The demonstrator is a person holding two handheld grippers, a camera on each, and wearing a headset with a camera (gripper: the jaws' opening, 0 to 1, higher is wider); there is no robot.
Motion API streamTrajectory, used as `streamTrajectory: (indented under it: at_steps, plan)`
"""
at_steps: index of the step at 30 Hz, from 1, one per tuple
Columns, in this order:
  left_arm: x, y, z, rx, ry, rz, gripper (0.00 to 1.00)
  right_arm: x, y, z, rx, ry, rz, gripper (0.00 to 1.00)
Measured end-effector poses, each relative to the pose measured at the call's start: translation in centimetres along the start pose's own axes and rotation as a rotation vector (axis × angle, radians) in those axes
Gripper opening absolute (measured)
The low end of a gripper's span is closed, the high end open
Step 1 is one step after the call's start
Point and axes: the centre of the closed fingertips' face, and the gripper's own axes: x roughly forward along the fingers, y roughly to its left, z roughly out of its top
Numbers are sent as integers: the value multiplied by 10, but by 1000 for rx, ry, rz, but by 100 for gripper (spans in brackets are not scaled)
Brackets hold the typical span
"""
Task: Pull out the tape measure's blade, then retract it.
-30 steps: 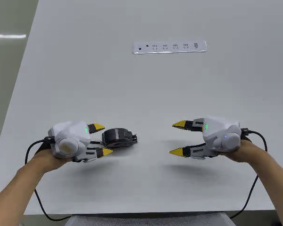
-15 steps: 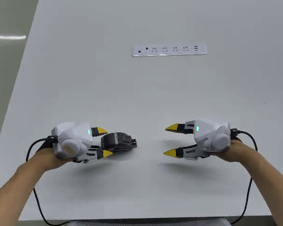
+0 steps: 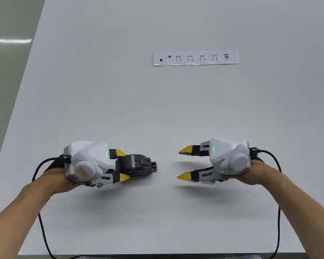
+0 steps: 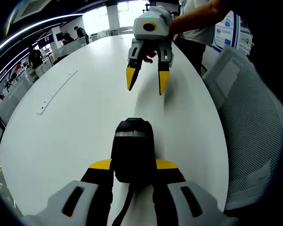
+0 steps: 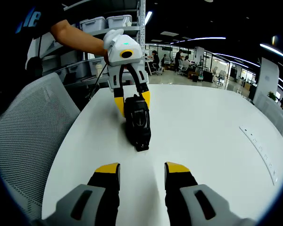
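Observation:
A black tape measure [image 3: 136, 163] lies on the white table [image 3: 151, 102], blade end toward the right. My left gripper [image 3: 122, 164] has its yellow-tipped jaws against both sides of the case's rear, shut on it. In the left gripper view the tape measure [image 4: 132, 148] sits between the jaws, and the right gripper [image 4: 145, 81] faces it from farther off. My right gripper [image 3: 183, 163] stands open a short way right of the tape, touching nothing. In the right gripper view the tape measure [image 5: 137, 121] lies ahead of my right gripper [image 5: 142, 170], with the left gripper [image 5: 132, 101] clamped behind it.
A white power strip [image 3: 195, 58] lies at the far side of the table, seen also as the power strip [image 5: 260, 151]. A grey mesh chair [image 4: 254, 141] stands at the near table edge. Black cables trail from both grippers off the front edge.
The left gripper slid forward around the tape measure and its jaws narrowed onto the case. The right gripper moved left, closer to the tape's blade end.

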Motion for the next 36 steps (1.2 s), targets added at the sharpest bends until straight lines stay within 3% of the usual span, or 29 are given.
streamTrajectory:
  at_steps: [5,18,27,36]
  plan:
    - [0,-1,0,7,4,-10,27,13,4,1,-28,10,25,34]
    - [0,-3,-1,44,1,-51,26,46,16,5,-6,4,66,32]
    - [-1,-2,-1,34,-15,-62,26,61,6,2,10,5,42,29]
    - [-1,-2,0,22,-41,-65,25,69,8,-1,-2,10,74,22]
